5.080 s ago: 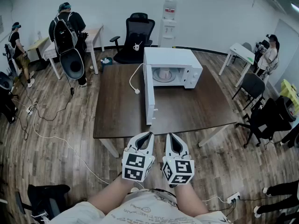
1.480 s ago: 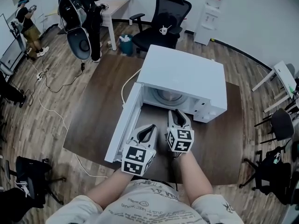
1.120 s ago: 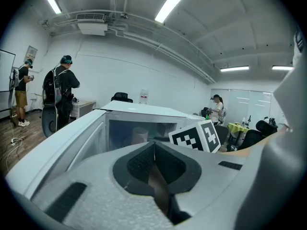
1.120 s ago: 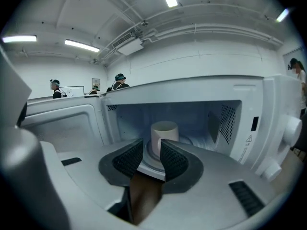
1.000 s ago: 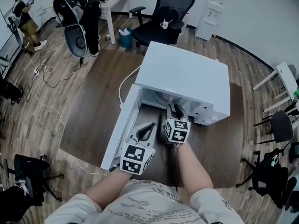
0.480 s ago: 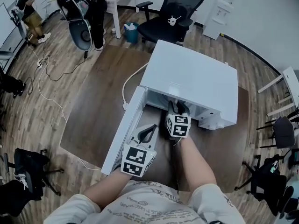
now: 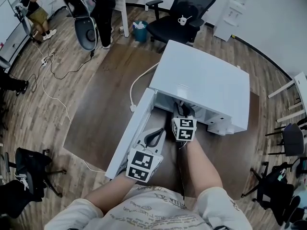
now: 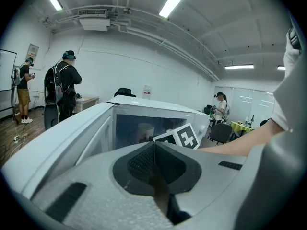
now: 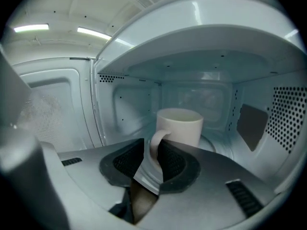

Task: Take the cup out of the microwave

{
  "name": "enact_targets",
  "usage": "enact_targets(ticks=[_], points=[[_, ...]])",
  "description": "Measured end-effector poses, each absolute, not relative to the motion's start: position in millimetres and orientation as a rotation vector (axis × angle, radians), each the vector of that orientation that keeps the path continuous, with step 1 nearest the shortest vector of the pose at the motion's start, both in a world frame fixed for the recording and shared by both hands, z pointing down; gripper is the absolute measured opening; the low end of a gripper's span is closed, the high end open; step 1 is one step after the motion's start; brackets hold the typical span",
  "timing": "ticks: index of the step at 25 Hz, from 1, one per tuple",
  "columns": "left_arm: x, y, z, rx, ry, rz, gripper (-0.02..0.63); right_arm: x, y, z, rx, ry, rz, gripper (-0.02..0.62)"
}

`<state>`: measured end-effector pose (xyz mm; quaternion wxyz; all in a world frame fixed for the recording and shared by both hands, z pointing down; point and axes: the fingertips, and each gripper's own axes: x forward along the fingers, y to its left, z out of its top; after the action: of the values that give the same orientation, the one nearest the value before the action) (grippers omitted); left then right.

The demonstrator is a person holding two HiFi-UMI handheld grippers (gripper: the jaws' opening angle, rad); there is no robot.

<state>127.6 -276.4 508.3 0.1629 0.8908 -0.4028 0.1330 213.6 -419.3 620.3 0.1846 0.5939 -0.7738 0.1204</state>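
The white microwave [image 7: 204, 83] stands on a dark wooden table [image 7: 108, 90] with its door [image 7: 132, 133] swung open to the left. Inside it, a white cup [image 9: 180, 123] sits on the glass turntable, handle toward me. My right gripper [image 9: 151, 145] reaches into the cavity, open, its jaws a narrow gap apart on either side of the handle. In the head view its tips [image 7: 183, 110] are hidden under the microwave's top. My left gripper [image 8: 154, 145] is shut and empty, held back beside the door [image 7: 153, 135]. From there the cup [image 8: 145, 131] shows dimly.
A white power cable [image 7: 136, 87] runs from the microwave across the table. Behind the table stand a black office chair carrying a small mug [image 7: 182, 20] and a water dispenser [image 7: 235, 4]. People stand by a desk at the far left [image 7: 91, 4].
I have walked up to the table. Over the last second my right gripper has moved forward into the open microwave, up to the cup's handle. The left gripper has stayed back, shut.
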Motion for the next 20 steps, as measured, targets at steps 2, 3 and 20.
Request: enact_targets(ticks=[2,3,20], points=[[126.0,-277.4,509.5,2.537,-1.154,0.381,0.017,210.9,-420.9,621.5,1.668,-2.187,0.326,0.091],[125.3,-277.9,510.2,2.534,-1.157,0.381,0.017,210.2,-421.8,622.0,1.669,-2.187,0.318,0.085],[120.8,-279.1,509.4,2.534,-1.18,0.386,0.017,196.2,-412.8,605.5,1.656,-2.203,0.164,0.044]])
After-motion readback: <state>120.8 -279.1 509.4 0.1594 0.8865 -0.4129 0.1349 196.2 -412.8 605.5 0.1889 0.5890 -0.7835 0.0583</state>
